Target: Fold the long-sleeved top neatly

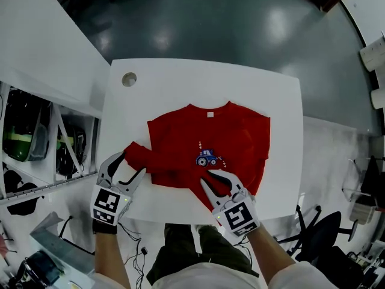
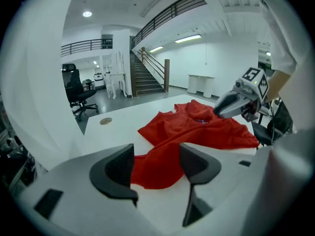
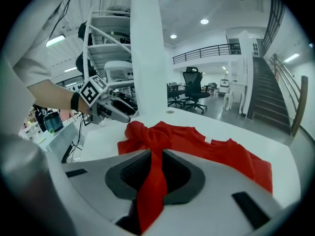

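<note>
A red long-sleeved top [image 1: 210, 140] with a small blue print lies spread on the white table [image 1: 180, 71], neck towards the far edge. Its left sleeve [image 1: 136, 154] is bunched at the near left. My left gripper [image 1: 132, 163] stands open right at that sleeve end; in the left gripper view the red cloth [image 2: 162, 168] lies between and just beyond the pads, unpinched. My right gripper [image 1: 212, 178] is shut on a strip of the top's near edge; the red fabric [image 3: 150, 181] runs pinched between its pads and rises a little off the table.
A round grommet hole [image 1: 129, 79] sits in the table's far left corner. Shelving with bins [image 1: 36, 131] stands to the left, and office chairs [image 1: 325, 227] at the near right. The person's legs [image 1: 198, 251] are against the table's near edge.
</note>
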The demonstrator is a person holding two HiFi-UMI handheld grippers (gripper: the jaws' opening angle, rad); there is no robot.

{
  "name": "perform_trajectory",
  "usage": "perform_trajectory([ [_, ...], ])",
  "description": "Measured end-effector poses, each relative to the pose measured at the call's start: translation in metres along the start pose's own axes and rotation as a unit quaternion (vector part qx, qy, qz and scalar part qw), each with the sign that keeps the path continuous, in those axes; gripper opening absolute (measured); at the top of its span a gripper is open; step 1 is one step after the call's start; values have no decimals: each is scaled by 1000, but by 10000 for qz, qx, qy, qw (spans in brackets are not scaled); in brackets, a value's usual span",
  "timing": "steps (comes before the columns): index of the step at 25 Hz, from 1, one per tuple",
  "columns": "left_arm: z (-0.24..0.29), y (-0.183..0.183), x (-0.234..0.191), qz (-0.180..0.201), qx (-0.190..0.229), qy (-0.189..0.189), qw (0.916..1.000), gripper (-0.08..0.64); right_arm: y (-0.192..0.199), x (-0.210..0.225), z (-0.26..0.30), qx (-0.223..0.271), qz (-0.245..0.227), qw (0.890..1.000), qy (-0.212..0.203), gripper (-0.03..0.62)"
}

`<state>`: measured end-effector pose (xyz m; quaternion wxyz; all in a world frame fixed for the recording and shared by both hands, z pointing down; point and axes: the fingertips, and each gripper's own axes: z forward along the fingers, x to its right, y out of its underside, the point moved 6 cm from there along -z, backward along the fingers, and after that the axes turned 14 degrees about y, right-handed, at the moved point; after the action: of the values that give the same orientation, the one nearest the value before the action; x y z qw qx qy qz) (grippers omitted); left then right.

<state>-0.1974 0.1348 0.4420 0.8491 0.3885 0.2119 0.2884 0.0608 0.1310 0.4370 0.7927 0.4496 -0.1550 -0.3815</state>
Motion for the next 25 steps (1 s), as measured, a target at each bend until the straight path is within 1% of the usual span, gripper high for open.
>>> perform_trajectory([
  [2, -9, 1, -9, -235, 188, 65, 9995, 288, -4, -2, 7, 4, -10, 10000, -11, 80],
  [3, -11, 4, -15, -331, 189, 15, 9993, 288, -6, -2, 10, 7, -11, 10000, -11, 78],
  [4, -10, 7, -22, -391, 95, -89, 9991, 283, -8, -2, 12, 7, -13, 10000, -10, 77],
  [7, -1, 22, -43, -552, -426, -448, 9966, 258, -11, -5, 18, -12, -18, 10000, -26, 74],
  [8, 3, 25, -49, -665, -520, -448, 9954, 246, -12, -5, 20, -26, -27, 10000, -29, 72],
  [10, 11, 29, -57, -856, -621, -262, 9940, 228, -12, -7, 25, -73, -45, 10000, -23, 72],
  [14, 28, 35, -61, -793, -1027, 79, 9915, 201, -11, -7, 35, -163, -22, 9999, 16, 71],
  [16, 35, 37, -61, -723, -1211, 227, 9897, 141, -11, -6, 40, -189, 5, 9998, 36, 67],
  [18, 39, 37, -60, -531, -1417, 306, 9880, 46, -13, -5, 45, -209, 22, 9998, 60, 66],
  [19, 40, 36, -61, -456, -1489, 332, 9872, 42, -14, -5, 46, -212, 25, 9997, 68, 66],
  [22, 38, 29, -66, -453, -1423, 371, 9881, 32, -19, -2, 50, -218, 17, 9997, 84, 62],
  [25, 29, 19, -79, -480, -1246, 246, 9907, 31, -24, 0, 55, -227, 11, 9997, 96, 61],
])
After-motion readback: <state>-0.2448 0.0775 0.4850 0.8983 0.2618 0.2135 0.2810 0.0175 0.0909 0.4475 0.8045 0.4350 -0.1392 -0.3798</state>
